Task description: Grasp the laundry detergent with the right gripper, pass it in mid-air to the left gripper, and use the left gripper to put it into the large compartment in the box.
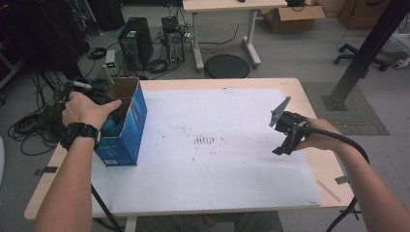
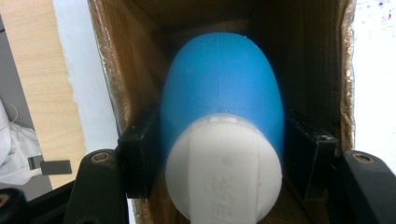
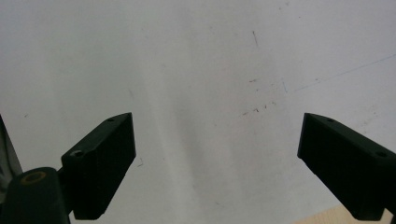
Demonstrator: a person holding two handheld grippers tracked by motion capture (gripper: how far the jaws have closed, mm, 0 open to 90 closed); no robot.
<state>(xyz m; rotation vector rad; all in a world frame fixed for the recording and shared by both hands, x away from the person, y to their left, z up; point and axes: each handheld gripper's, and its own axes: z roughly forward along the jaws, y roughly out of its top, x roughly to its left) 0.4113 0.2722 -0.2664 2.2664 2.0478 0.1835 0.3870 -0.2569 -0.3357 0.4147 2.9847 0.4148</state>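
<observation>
Left gripper (image 2: 219,154) clamped on a blue bottle with a white cap (image 2: 223,121), one black pad pressed to each flank of the blue body just behind the cap. Bottle pointing away from the fingers, blue end deep inside an open blue cardboard box (image 1: 126,126), cap end nearest the camera. Brown inner walls of the box close on both sides of the pads, just beyond them. Seen from above, left hand (image 1: 87,110) over the open top of the box, at the left edge of the white table mat (image 1: 232,164).

Right gripper (image 3: 217,158) with fingers spread wide apart, nothing between them, bare scuffed white mat beyond the tips. From above, right gripper held in the right hand (image 1: 316,135) near the mat's right edge, well apart from box and bottle.
</observation>
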